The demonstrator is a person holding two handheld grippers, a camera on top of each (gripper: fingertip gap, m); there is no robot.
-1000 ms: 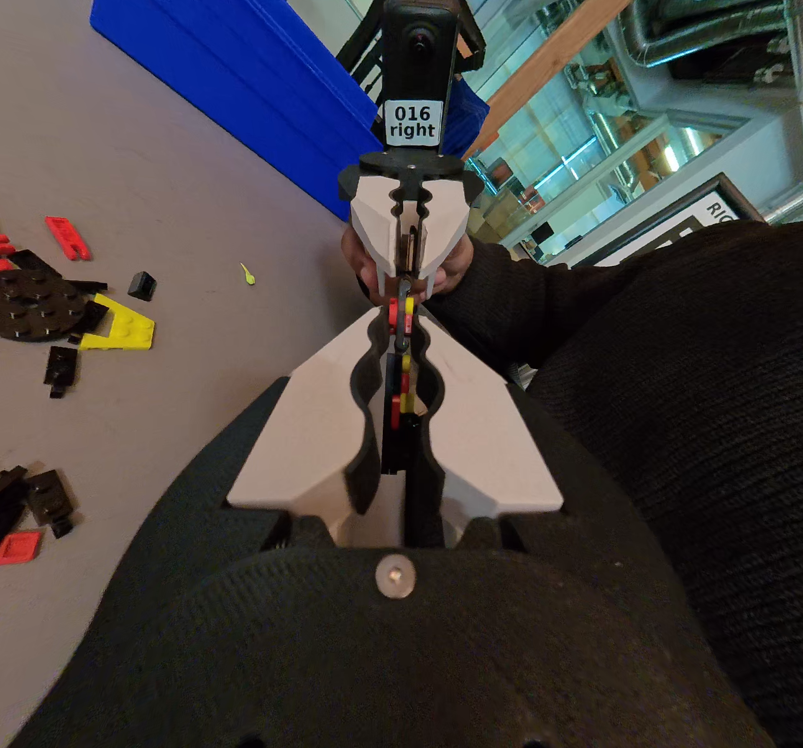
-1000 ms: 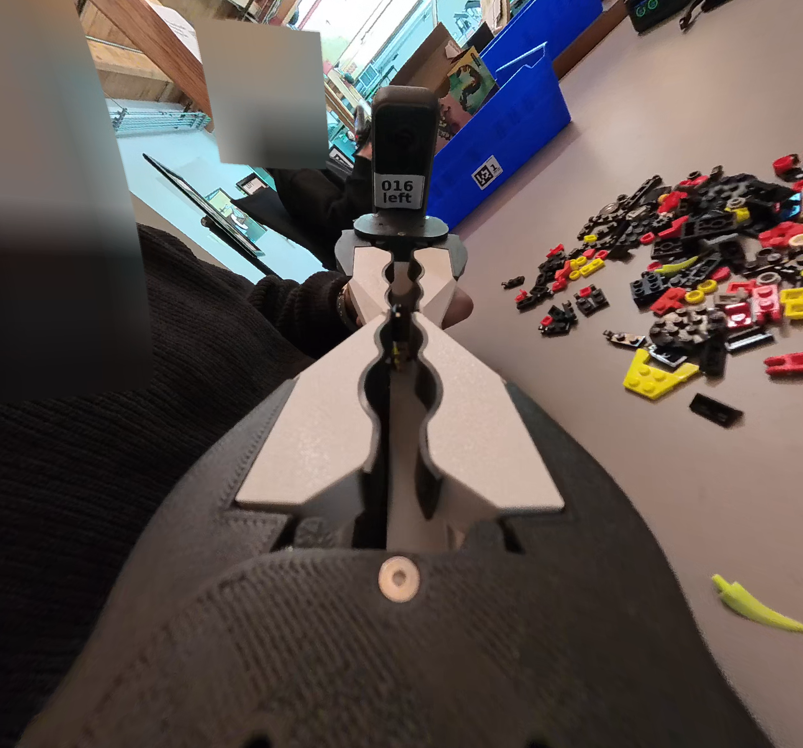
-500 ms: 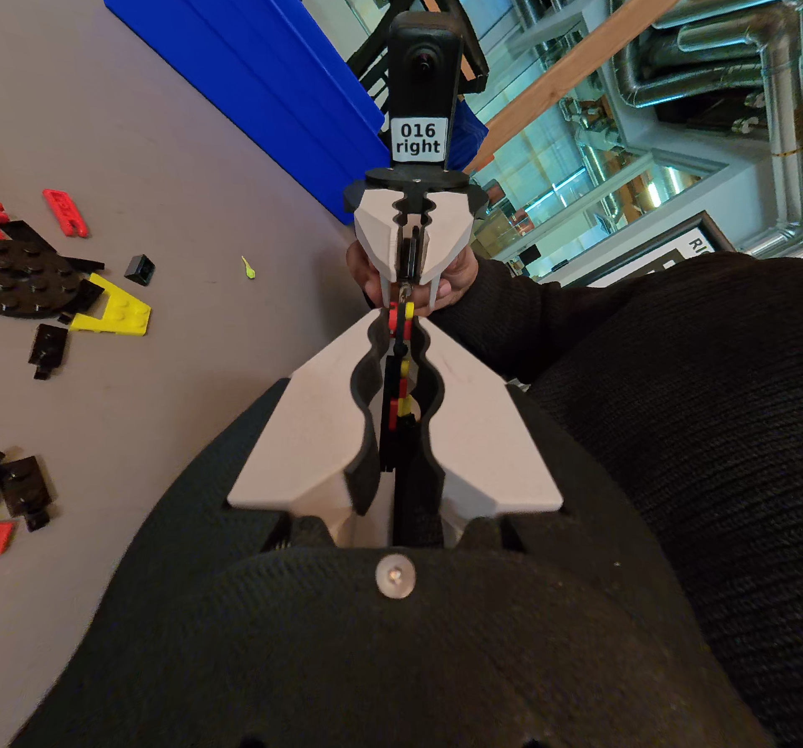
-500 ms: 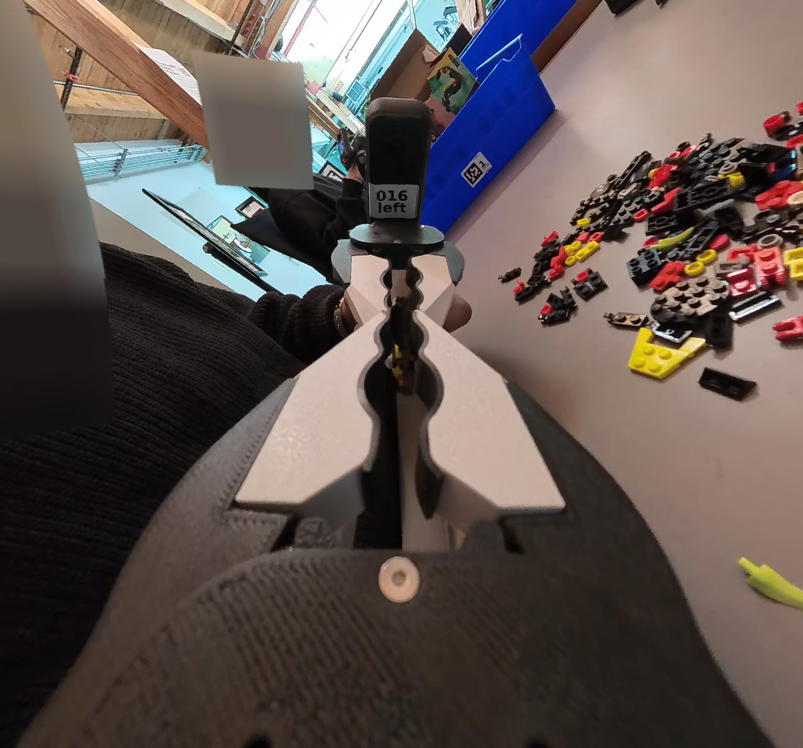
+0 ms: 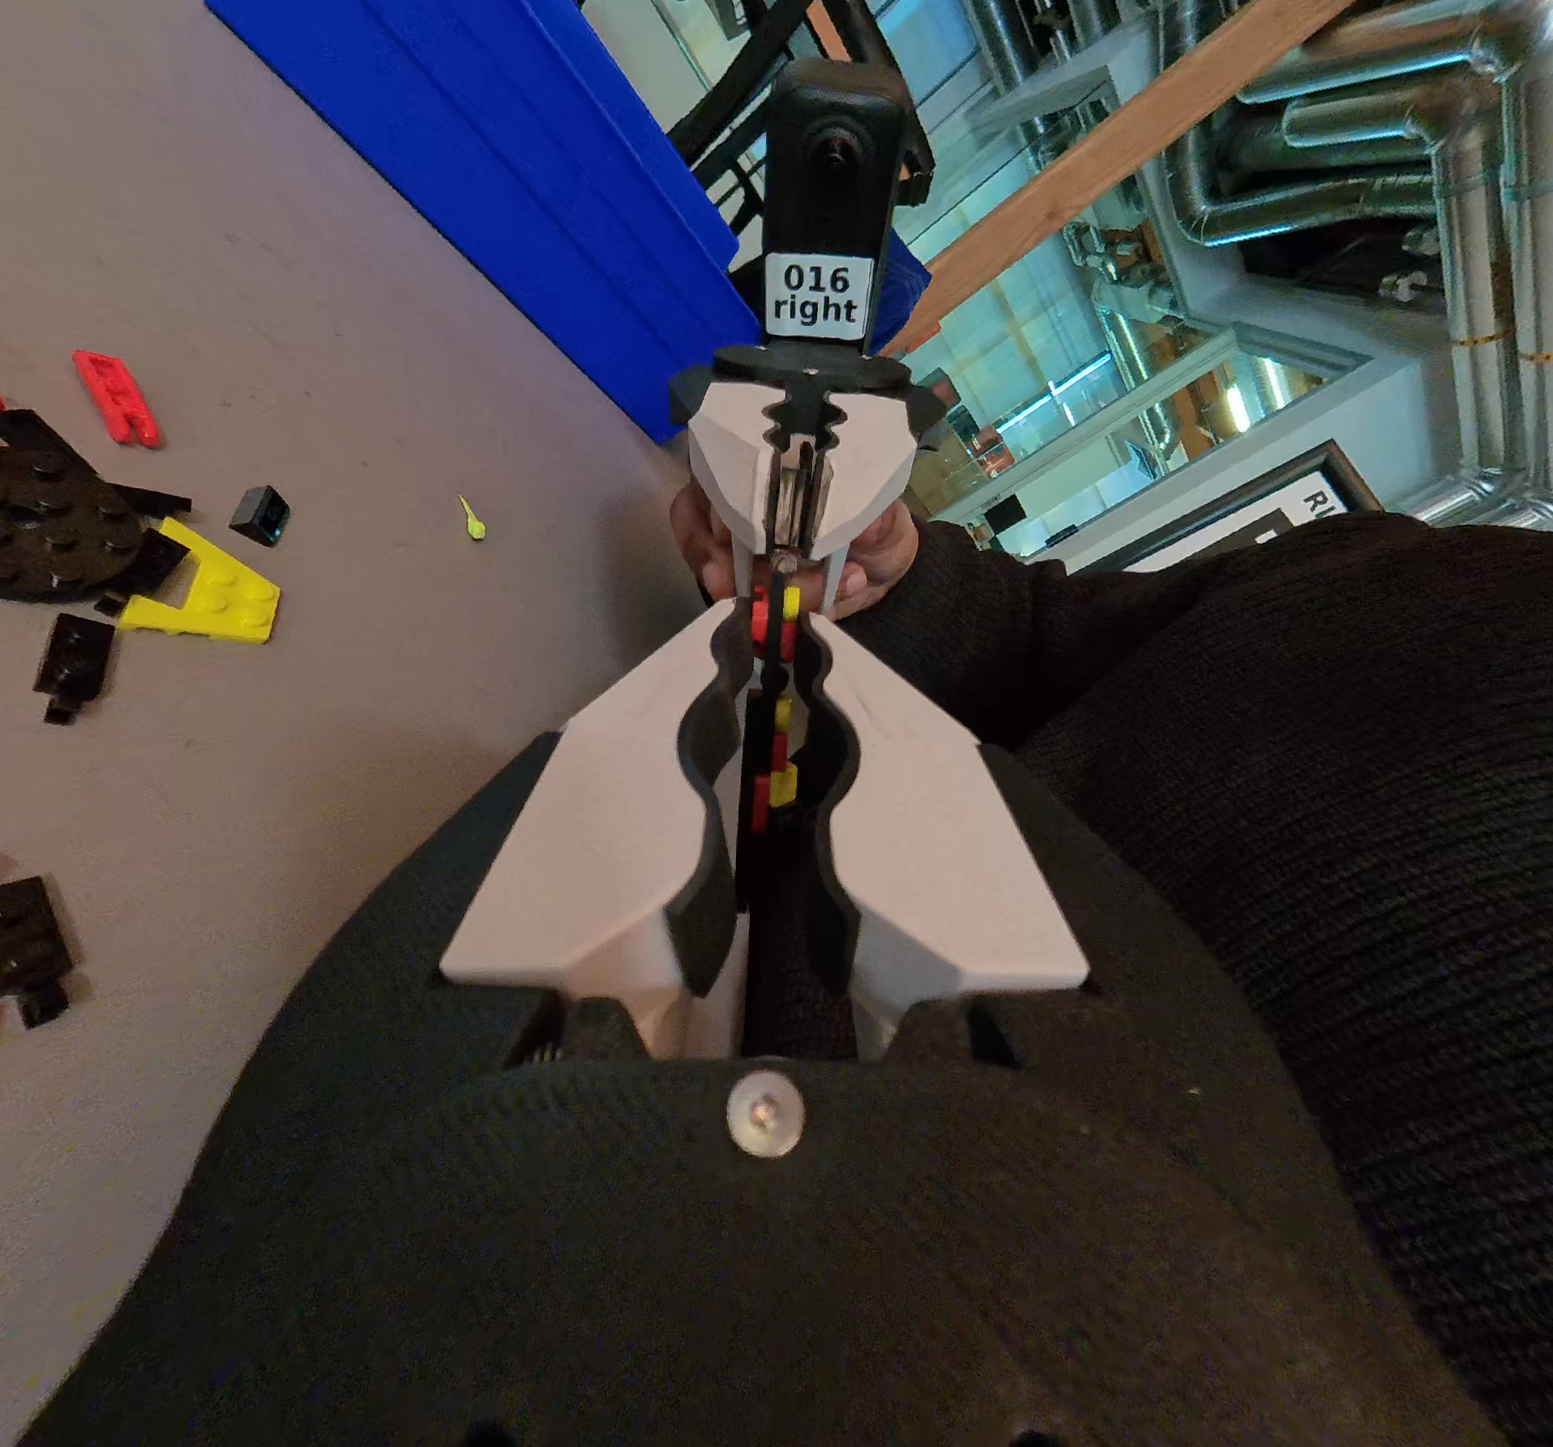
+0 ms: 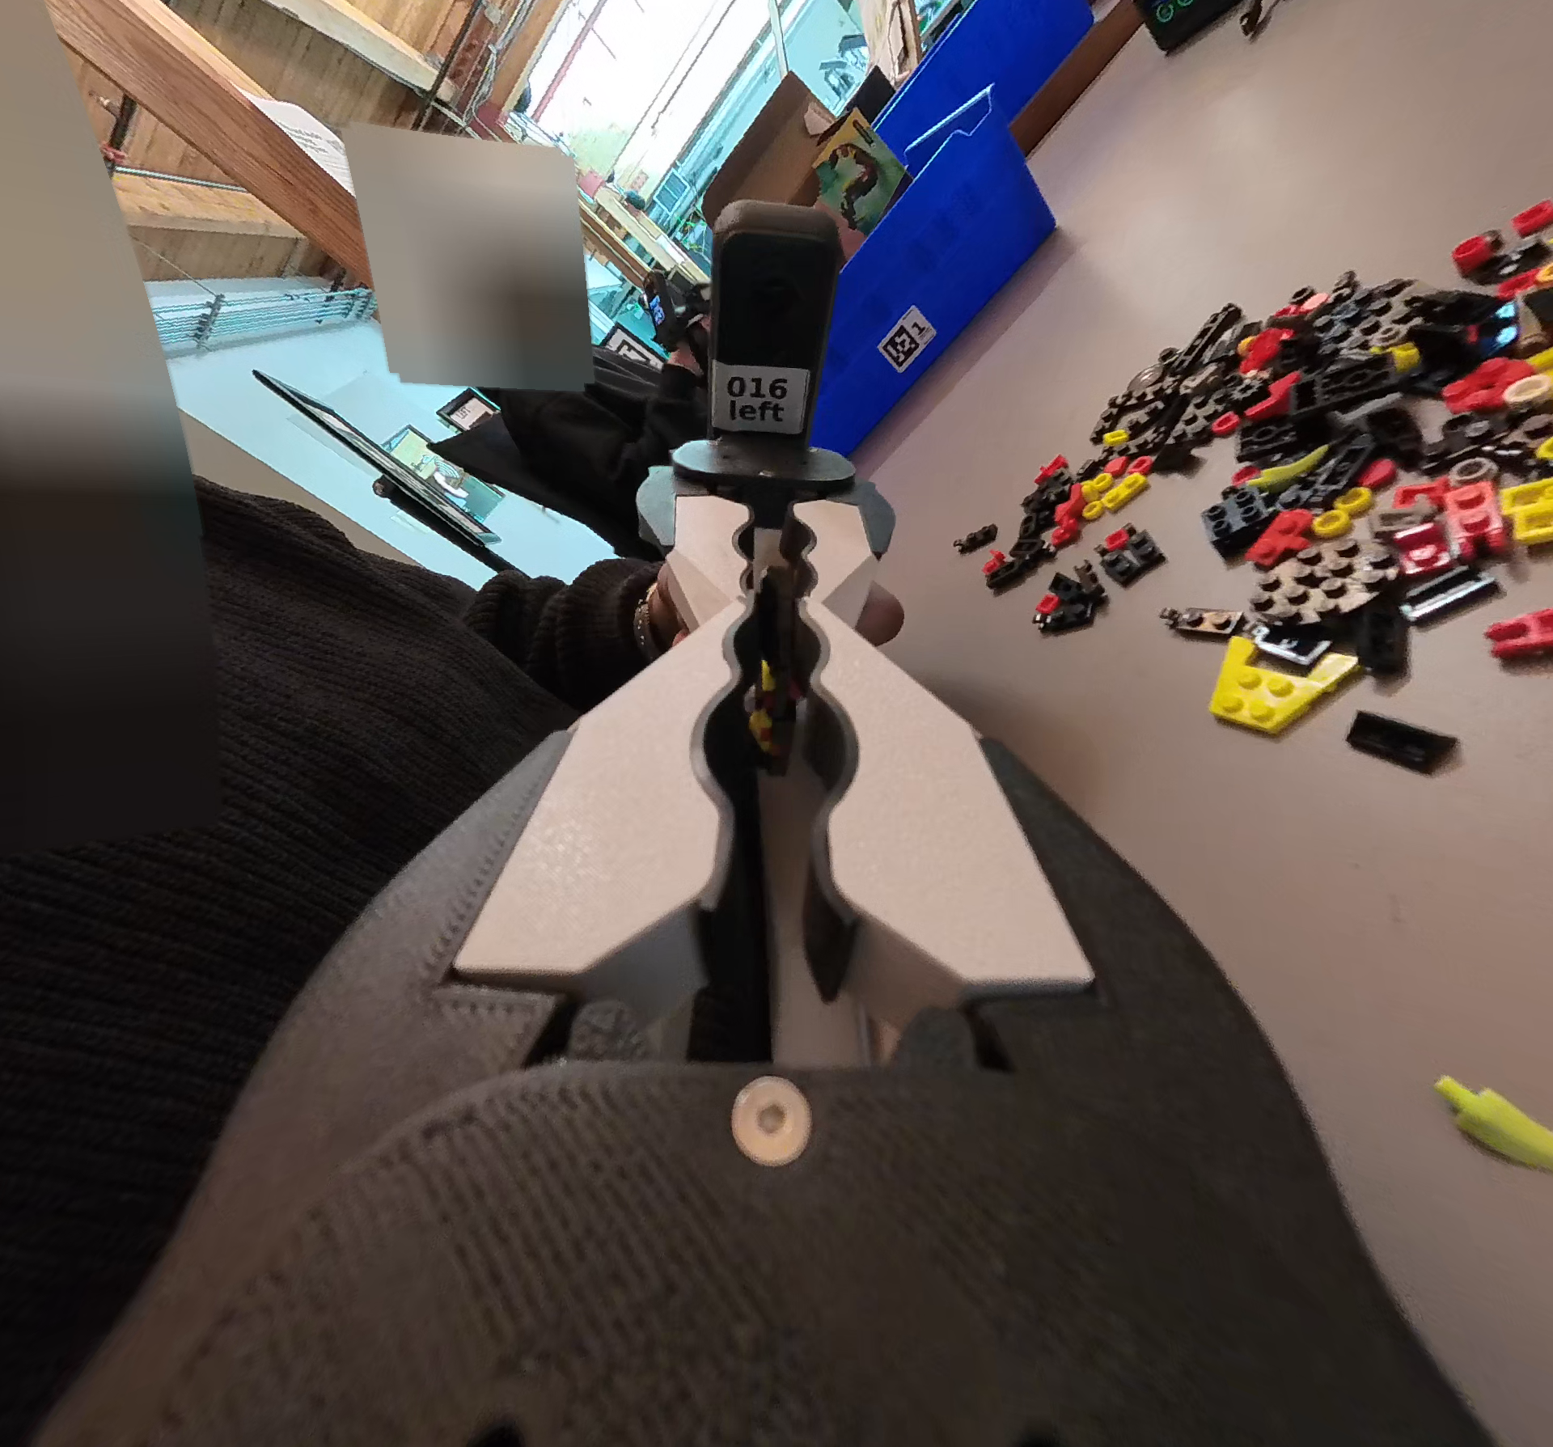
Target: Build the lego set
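My left gripper (image 5: 773,625) is shut on a thin black, red and yellow lego assembly (image 5: 769,776), seen edge-on between its jaws. My right gripper (image 5: 786,575) meets it tip to tip, held up off the grey table (image 5: 252,272). In the right wrist view the assembly's other end (image 6: 766,705) sits between the nearly closed jaws of my right gripper (image 6: 773,625), with the left gripper (image 6: 777,591) facing it. A clear part (image 5: 788,499) shows between the right fingers. Hands grip both handles behind.
A pile of loose black, red and yellow pieces (image 6: 1345,465) lies on the table, with a yellow wedge plate (image 6: 1269,684) and a lime spike (image 6: 1487,1129) nearer. A blue bin (image 6: 941,264) stands at the table's edge. A black-sleeved arm (image 5: 1260,818) fills one side. My left and right fingertips are right by each other.
Both grippers stay tip to tip and have tilted a little together. More of the assembly now shows between the right gripper's jaws.
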